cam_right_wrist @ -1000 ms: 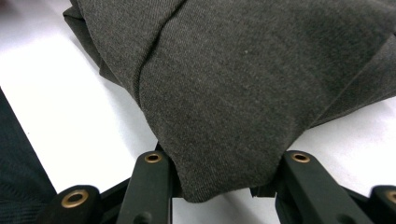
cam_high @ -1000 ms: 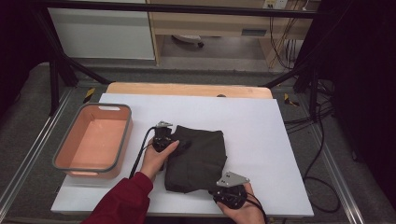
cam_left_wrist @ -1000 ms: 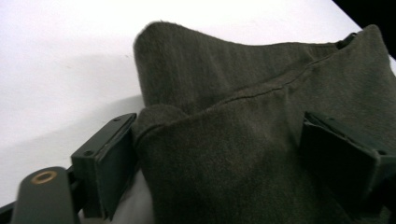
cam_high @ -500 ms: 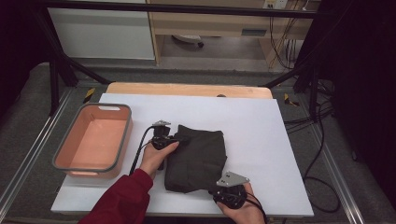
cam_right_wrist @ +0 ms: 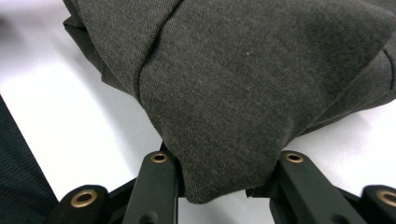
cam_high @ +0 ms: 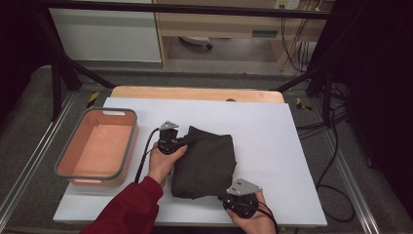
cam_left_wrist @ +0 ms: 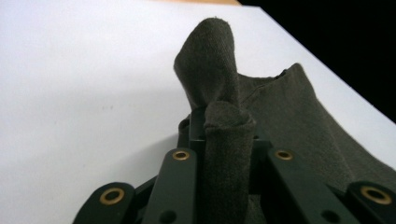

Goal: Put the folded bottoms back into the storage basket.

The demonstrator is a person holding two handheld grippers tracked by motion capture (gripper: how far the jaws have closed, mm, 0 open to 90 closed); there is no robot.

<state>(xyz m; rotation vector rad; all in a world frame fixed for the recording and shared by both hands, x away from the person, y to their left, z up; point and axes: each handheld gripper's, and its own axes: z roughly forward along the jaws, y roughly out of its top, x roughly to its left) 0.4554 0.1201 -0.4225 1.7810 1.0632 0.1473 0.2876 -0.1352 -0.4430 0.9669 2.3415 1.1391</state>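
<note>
A folded dark grey garment (cam_high: 207,161) lies in the middle of the white table top (cam_high: 272,126). My left gripper (cam_high: 184,141) is at the garment's far left corner; its jaws have just been closing and now pinch a fold of the cloth (cam_left_wrist: 226,140), which stands up in a peak above them. My right gripper (cam_high: 233,196) is at the near right corner. It is shut on a bunched edge of the garment (cam_right_wrist: 219,177), and its jaws have just closed a little further on it.
A salmon tub with a grey rim (cam_high: 63,156) stands at the left of the table. A wooden strip (cam_high: 195,92) runs along the far edge. Cables (cam_high: 336,146) hang off the right side. A red sleeve (cam_high: 129,209) comes in at the bottom.
My left gripper has shut on the garment's far left corner and lifted it slightly. The right gripper has stayed in place at the near corner.
</note>
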